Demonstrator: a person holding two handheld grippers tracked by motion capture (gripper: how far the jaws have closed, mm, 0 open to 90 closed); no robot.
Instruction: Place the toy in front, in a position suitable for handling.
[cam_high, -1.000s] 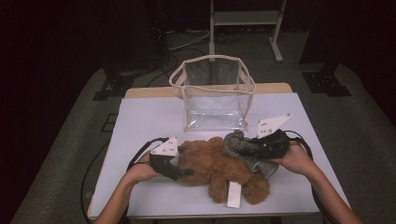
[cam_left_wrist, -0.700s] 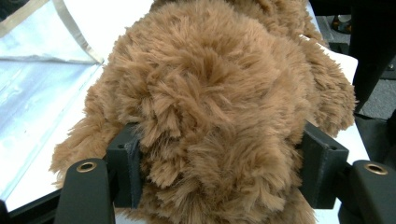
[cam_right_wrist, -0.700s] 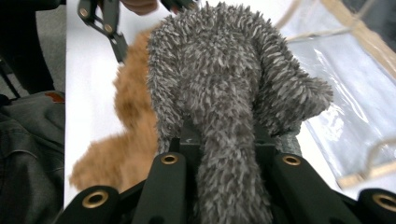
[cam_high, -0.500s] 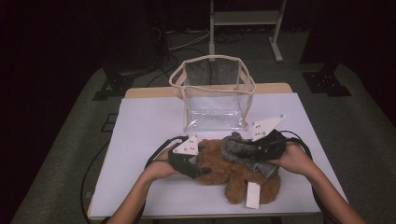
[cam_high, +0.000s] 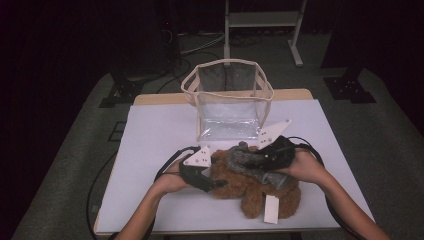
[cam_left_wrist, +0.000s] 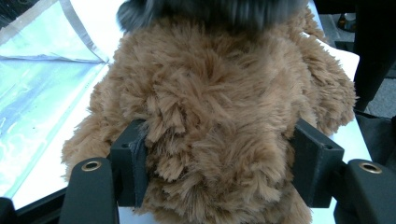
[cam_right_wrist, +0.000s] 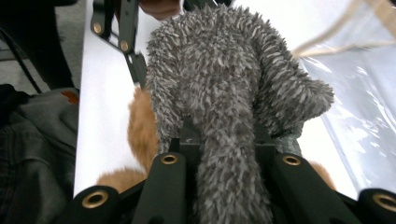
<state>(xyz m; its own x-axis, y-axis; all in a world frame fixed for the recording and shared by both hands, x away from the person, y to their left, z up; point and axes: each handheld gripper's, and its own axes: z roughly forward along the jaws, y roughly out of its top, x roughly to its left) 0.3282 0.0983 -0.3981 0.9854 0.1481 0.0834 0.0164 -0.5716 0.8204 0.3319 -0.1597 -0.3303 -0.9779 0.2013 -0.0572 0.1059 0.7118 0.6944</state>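
A brown plush toy (cam_high: 250, 187) with long, shaggy fur lies on its side on the white-covered table (cam_high: 150, 135), close to the person's edge. A white tag (cam_high: 270, 209) hangs from its lower end. A grey, spiky-furred plush piece (cam_high: 245, 161) drapes across the top of it.

The left gripper (cam_high: 212, 184) meets the brown toy from 9 o'clock. In the left gripper view its black jaws stand partly apart with the brown fur (cam_left_wrist: 219, 135) bulging between them, the pads (cam_left_wrist: 133, 170) sunk into the pile on both sides; the jaws have just been closing on it. The right gripper (cam_high: 257, 161) comes in from 3 o'clock, its jaws pinched nearly together on the grey piece (cam_right_wrist: 229, 116), which rises out of them in the right gripper view.

At 12 o'clock from the toy, just beyond it, stands a clear bag (cam_high: 227, 107) with cream trim, open at the top.
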